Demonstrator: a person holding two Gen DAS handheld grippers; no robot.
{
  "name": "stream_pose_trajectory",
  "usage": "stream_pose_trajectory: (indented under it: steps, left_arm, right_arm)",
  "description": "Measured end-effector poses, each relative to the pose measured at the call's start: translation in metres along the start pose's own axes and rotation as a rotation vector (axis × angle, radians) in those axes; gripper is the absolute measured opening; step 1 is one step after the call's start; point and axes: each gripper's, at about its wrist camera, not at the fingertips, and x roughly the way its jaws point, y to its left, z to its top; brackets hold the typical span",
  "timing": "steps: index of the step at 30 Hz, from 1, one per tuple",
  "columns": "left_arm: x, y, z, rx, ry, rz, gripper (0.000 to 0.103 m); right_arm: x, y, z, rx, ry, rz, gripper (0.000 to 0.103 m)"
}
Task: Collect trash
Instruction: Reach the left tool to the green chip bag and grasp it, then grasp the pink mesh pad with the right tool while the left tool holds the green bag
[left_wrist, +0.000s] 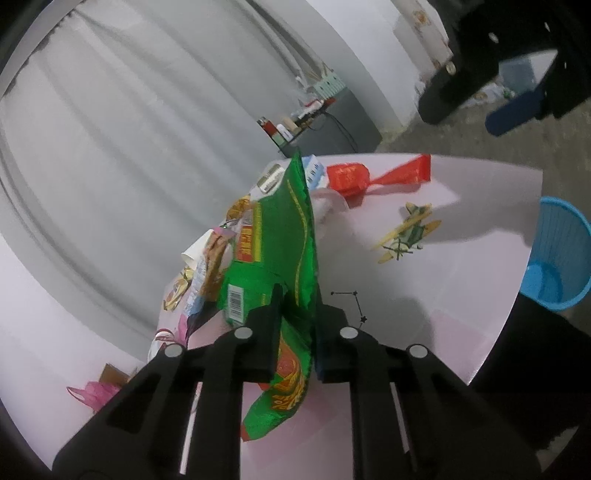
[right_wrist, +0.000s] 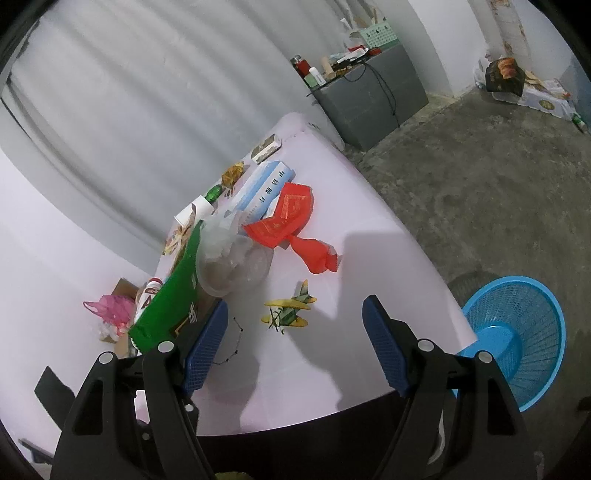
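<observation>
Left gripper (left_wrist: 297, 314) clamped on green snack bag (left_wrist: 284, 236), pads pinching the crinkled film low on its body, bag standing edge-on and reaching up and away from the fingers, lower end drooping below them. Right gripper (right_wrist: 295, 332) spread wide, nothing between the blue pads (right_wrist: 207, 347), hovering over near edge of pink table (right_wrist: 369, 258). Bag: thin foil film, light, soft, slippery; looks empty or nearly so. Current mid-body pinch seems adequate; a crimped end seam would be stiffer and less prone to slipping out. No crush risk. Blue mesh bin (right_wrist: 513, 332) on floor off the table's near right corner, open and apparently empty, likely drop target. Remaining litter heaped along far-left side of table: clear plastic cup (right_wrist: 232, 266), red wrappers (right_wrist: 291, 218), blue-white carton (right_wrist: 262, 188), white paper cup (right_wrist: 194, 212), gold foil scraps (right_wrist: 232, 173). Cup crushable, best taken at the rim; red wrappers flimsy, pinch a bunched part. Yellow-green airplane (right_wrist: 288, 310) mid-table looks like a printed decoration, not pickable.
</observation>
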Motion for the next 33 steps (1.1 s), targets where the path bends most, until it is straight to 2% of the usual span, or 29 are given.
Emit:
stream_pose_trajectory:
  steps: [3, 11, 19, 26, 30, 33]
  left_arm:
    - [-0.01, 0.01, -0.001, -0.038, -0.024, 0.005, 0.004]
    - [-0.036, 0.042, -0.002, -0.154, -0.083, 0.001, 0.002]
    - [-0.051, 0.092, -0.005, -0.371, -0.105, -0.076, 0.002]
    - [-0.072, 0.15, -0.017, -0.578, -0.162, -0.156, 0.002]
    - [-0.078, 0.185, -0.03, -0.68, -0.163, -0.106, 0.002]
    - [-0.081, 0.21, -0.045, -0.742, -0.159, -0.024, 0.002]
  right_arm:
    - [-0.002, 0.004, -0.001, -0.012, -0.005, 0.004, 0.074]
    - [-0.003, 0.008, 0.001, -0.031, 0.003, 0.012, 0.071]
    - [0.002, 0.02, 0.014, -0.059, 0.003, 0.034, 0.067]
    - [0.01, 0.051, 0.015, -0.12, 0.023, 0.101, 0.065]
    - [0.026, 0.08, 0.009, -0.156, 0.085, 0.19, 0.065]
    - [0.049, 0.106, -0.005, -0.19, 0.168, 0.254, 0.065]
